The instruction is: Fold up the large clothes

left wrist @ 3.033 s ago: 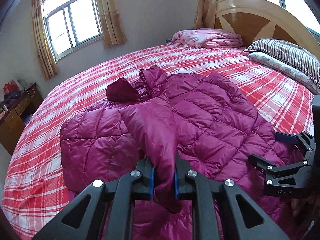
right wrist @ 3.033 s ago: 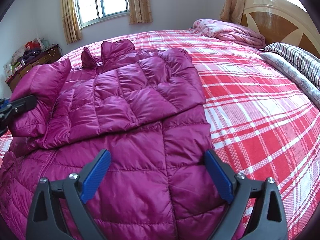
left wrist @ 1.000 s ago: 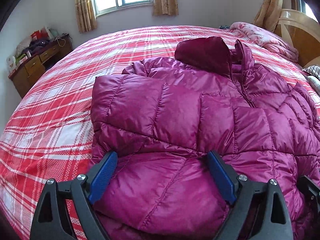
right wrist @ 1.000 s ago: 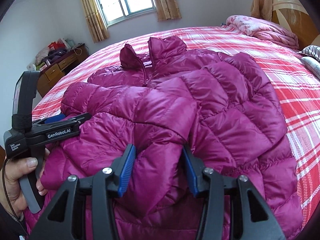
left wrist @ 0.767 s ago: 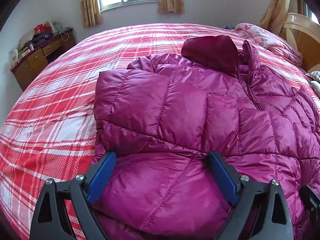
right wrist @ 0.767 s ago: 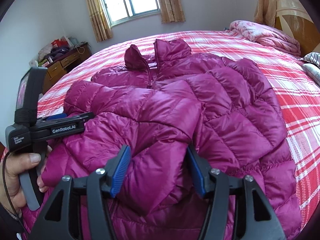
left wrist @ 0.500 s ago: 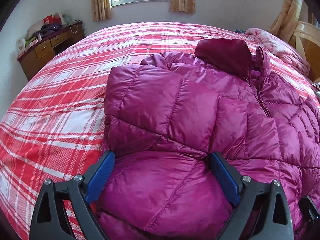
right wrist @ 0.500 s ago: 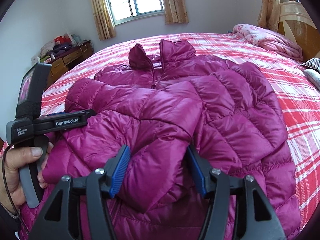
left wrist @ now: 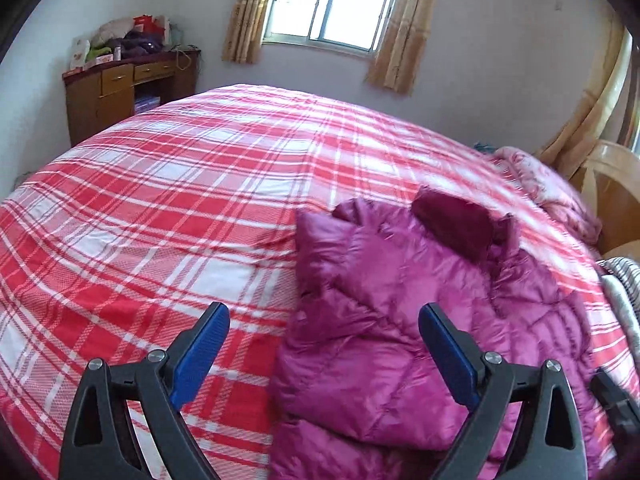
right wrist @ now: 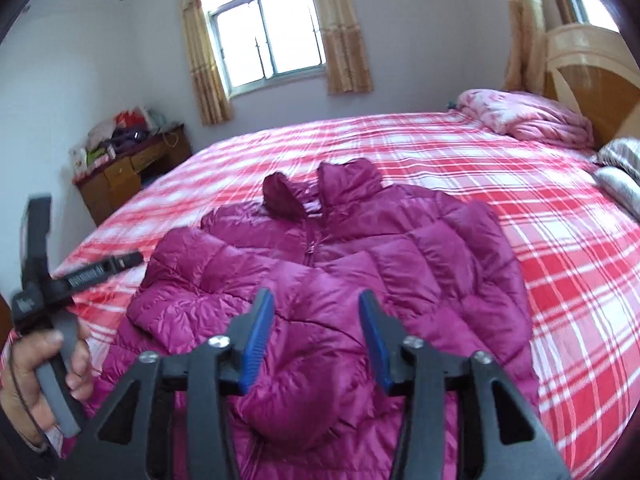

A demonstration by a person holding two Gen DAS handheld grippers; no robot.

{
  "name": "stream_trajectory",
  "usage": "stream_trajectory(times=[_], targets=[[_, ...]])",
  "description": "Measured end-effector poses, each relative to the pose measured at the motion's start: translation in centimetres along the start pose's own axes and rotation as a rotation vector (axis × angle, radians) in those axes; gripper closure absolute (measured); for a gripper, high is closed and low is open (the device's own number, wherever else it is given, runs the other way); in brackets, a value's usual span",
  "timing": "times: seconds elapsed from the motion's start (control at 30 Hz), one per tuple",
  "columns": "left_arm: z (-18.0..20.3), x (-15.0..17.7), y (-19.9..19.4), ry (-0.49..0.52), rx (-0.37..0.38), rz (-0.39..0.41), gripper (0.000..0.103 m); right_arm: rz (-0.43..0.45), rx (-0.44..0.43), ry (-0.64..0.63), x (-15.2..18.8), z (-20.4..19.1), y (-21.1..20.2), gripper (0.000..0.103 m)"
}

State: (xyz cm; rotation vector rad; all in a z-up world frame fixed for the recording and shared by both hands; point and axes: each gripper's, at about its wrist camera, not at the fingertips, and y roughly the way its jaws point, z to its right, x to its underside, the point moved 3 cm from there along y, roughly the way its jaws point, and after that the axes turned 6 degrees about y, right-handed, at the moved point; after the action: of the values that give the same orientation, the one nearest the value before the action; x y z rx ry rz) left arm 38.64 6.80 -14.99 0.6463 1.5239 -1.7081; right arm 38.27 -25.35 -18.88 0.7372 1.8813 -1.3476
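though lifted clear of the quilted magenta jacket (right wrist: 360,280), right gripper (right wrist: 316,332) narrowed but not closed, blue pads (right wrist: 258,340) parted with nothing pinched between them (jaws just been closing, down from a wider spread). hovering over the folded-in sleeve near the jacket's lower half, fabric visible in the gap but lying below, untouched as far as can be told. left gripper (left wrist: 324,352) spread wide, blue pads (left wrist: 200,354) far apart and empty, poised above the jacket's left edge where it meets the red-and-white plaid bedspread (left wrist: 160,200); one pad over bare bedspread, the other over the jacket (somewhat blurred in this view). gripped by the person's hand (right wrist: 36,364) at the left border of the right wrist view, fingers wrapped round the grey handle. jacket spread flat mid-bed, zipped front up, collar pointing toward the window (right wrist: 264,36), both sleeves folded inward across the chest. further off, a pink folded quilt (right wrist: 528,116) by the headboard and a wooden desk (left wrist: 128,92) against the wall.
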Motion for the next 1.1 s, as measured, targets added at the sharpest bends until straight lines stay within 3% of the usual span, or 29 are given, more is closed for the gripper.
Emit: stream_trajectory(times=[0.03, 0.2, 0.37, 0.57, 0.77, 1.1], targets=[[0.6, -0.2, 0.0, 0.011, 0.023, 0.0, 0.007, -0.026, -0.008, -0.008, 0.3, -0.2, 0.6, 0.076], [5.8, -0.1, 2.8, 0.149, 0.117, -0.053, 0.007, -0.099, 0.006, -0.001, 2.0, 0.2, 3.0, 0.076], [4.7, 2.0, 8.2, 0.127, 0.061, -0.217, 0.007, -0.135, -0.002, 0.017, 2.7, 0.5, 3.4, 0.077], [4.7, 2.6, 8.3, 0.138, 0.06, -0.211, 0.006, -0.168, -0.007, 0.026, 3.1, 0.8, 4.3, 0.077], [6.1, 3.1, 9.0, 0.22, -0.062, -0.221, 0.005, -0.175, 0.038, -0.01, 3.4, 0.2, 4.6, 0.077], [6.1, 3.3, 8.9, 0.232, -0.073, -0.226, 0.003, -0.178, 0.016, 0.021, 3.3, 0.7, 4.8, 0.077]])
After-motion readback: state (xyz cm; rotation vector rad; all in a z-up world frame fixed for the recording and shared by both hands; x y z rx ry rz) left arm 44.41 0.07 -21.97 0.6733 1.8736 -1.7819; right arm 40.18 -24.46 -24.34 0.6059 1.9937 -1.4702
